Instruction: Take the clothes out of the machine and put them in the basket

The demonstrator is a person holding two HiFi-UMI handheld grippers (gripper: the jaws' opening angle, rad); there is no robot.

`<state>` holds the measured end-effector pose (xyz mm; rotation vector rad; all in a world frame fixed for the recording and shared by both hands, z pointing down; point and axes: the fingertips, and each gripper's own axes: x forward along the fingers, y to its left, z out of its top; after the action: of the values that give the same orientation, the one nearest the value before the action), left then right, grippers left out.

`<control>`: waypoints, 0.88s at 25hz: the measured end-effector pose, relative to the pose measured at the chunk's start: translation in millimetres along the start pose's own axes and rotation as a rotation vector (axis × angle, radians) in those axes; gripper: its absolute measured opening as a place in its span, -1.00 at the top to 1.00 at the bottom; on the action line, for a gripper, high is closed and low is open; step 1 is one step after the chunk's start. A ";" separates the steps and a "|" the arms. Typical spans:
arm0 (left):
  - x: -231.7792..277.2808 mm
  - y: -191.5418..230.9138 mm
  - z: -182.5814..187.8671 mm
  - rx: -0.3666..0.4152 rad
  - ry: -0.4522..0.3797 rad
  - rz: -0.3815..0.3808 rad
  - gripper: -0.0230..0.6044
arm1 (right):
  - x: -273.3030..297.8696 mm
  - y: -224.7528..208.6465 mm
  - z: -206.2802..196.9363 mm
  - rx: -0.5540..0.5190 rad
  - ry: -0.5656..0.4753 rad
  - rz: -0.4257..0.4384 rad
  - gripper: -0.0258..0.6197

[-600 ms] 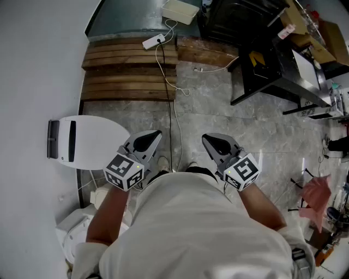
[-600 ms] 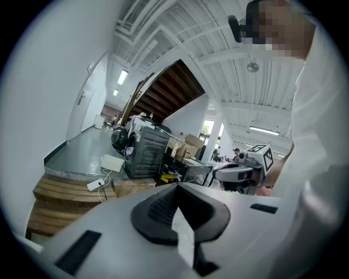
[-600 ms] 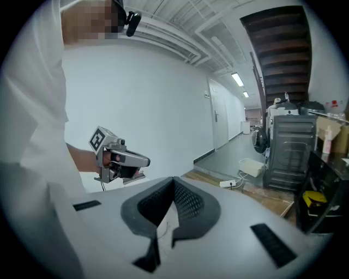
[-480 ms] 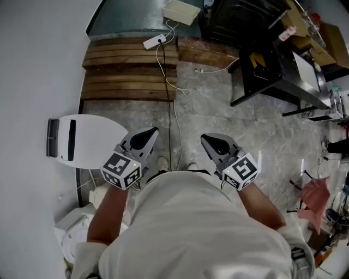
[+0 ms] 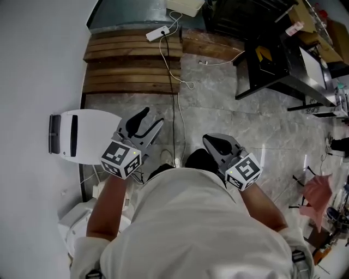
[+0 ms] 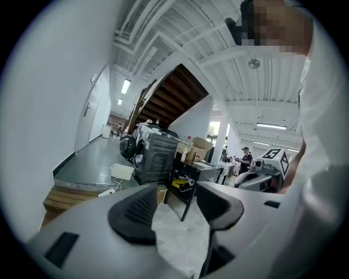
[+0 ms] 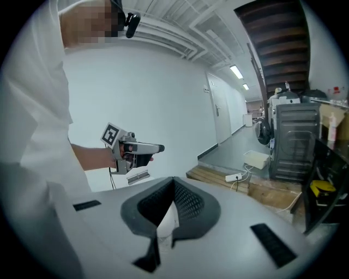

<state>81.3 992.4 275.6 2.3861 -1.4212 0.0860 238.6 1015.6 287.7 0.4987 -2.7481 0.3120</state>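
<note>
Hovering; left hand-held gripper (image 5: 152, 116) jaws partly apart, empty; right hand-held gripper (image 5: 210, 140) jaws together, empty

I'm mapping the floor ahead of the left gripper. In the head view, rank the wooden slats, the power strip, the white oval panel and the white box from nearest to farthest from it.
1. White oval panel, just left of the left gripper.
2. Wooden slats, ahead of it.
3. Power strip, at the slats' far end.
4. White box, at the picture's top edge.
</note>
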 end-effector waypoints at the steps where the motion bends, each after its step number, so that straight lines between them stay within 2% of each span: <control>1: 3.4 2.6 0.3 0.004 0.002 -0.001 0.22 | 1.9 -0.3 -1.8 0.013 -0.001 0.004 0.91; 5: 20.3 12.5 3.2 0.015 0.009 -0.004 0.17 | 13.7 -7.5 -5.1 0.025 0.002 0.020 0.91; 11: 74.4 37.2 21.9 0.046 0.030 0.012 0.09 | 44.1 -56.1 -2.2 0.027 0.004 0.074 0.91; 15: 110.5 78.0 43.0 0.057 0.047 0.062 0.08 | 81.8 -102.8 8.5 0.031 0.009 0.124 0.91; 22: 186.8 138.2 96.9 0.082 0.080 0.127 0.06 | 133.7 -195.9 52.2 0.023 -0.005 0.201 0.91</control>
<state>41.6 743.9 266.7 2.3260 -1.5586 0.2738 179.0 782.1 317.3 0.2280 -2.8070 0.3908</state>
